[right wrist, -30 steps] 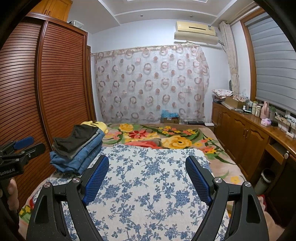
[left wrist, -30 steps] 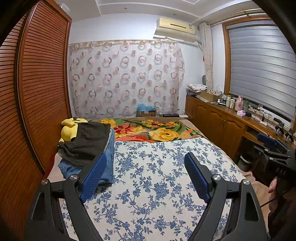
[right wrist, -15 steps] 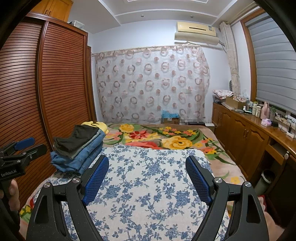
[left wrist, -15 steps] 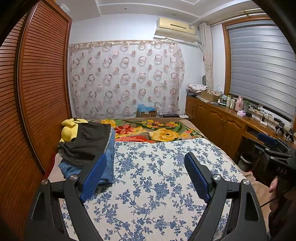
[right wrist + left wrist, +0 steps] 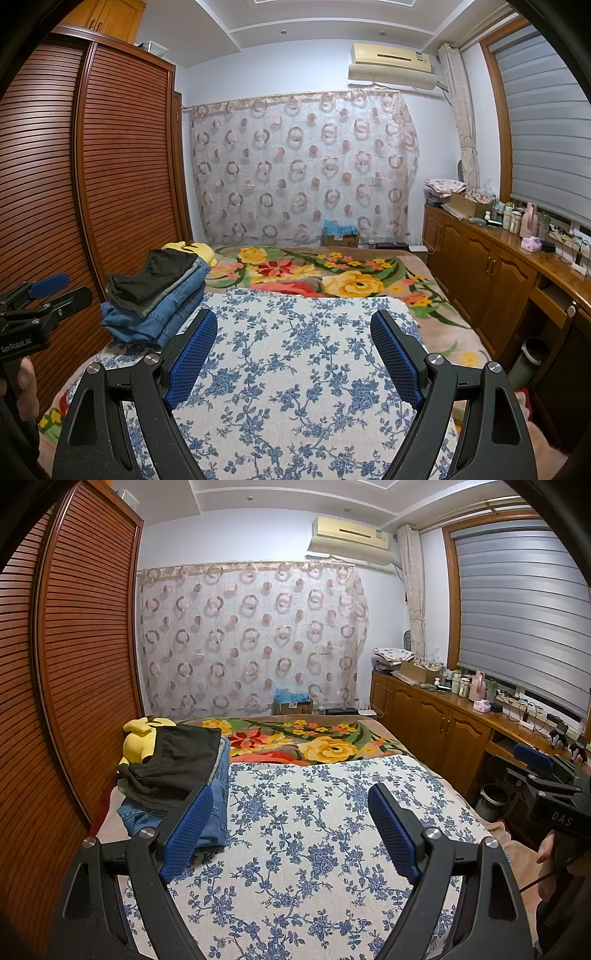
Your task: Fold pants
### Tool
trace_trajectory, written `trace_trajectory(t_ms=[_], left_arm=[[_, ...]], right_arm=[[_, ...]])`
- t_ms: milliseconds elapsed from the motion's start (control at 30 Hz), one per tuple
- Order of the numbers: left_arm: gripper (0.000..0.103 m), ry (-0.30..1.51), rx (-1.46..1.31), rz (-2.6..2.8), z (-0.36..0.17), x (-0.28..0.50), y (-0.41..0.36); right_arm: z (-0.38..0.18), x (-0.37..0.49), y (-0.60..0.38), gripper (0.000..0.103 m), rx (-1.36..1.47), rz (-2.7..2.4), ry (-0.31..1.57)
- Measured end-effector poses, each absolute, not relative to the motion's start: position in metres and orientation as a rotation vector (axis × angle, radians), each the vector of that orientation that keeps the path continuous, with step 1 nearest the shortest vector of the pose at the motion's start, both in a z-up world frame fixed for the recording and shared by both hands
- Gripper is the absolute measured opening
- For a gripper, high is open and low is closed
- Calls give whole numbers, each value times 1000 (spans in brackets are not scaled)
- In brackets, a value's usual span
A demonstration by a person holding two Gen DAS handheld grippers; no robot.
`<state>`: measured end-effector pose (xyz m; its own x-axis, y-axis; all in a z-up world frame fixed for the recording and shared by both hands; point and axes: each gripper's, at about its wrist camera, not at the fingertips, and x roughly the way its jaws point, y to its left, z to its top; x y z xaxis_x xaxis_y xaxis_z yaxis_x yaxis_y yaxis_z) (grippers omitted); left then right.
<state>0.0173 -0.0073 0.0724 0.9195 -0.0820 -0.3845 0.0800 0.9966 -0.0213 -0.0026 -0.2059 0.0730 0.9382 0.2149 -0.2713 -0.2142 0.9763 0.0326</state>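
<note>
Nothing has visibly moved since the earlier frames: both views match almost exactly. A stack of folded pants (image 5: 155, 301), dark charcoal cloth on top of blue denim, lies at the left edge of the bed, against a yellow plush toy (image 5: 138, 738) and beside the slatted brown wardrobe doors (image 5: 74, 664). The pile looks squared off and already folded; whether the job is finished or another pair is still to be fetched, the pictures cannot say.

Left hand-held gripper (image 5: 291, 830) and right hand-held gripper (image 5: 293, 356) both hover above the blue-flowered white quilt (image 5: 295, 369), jaws spread wide and empty.

Judged from here, the pile is the risk: it sits near the mattress edge, and a careless reach or tug on the quilt could tip it toward the wardrobe or spoil its layers.

From the left wrist, the stack is half hidden behind the gripper's own left finger, but the right hand-held gripper appears at the far right. The right wrist shows the stack's layered side clearly, and the left hand-held gripper at the far left.
</note>
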Motion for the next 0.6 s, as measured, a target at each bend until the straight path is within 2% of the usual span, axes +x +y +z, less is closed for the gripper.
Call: trace_trajectory(t_ms=[600], left_arm=[[86, 395, -4, -83, 72, 17, -7]], right_arm=[[73, -3, -206, 87, 4, 220, 279]])
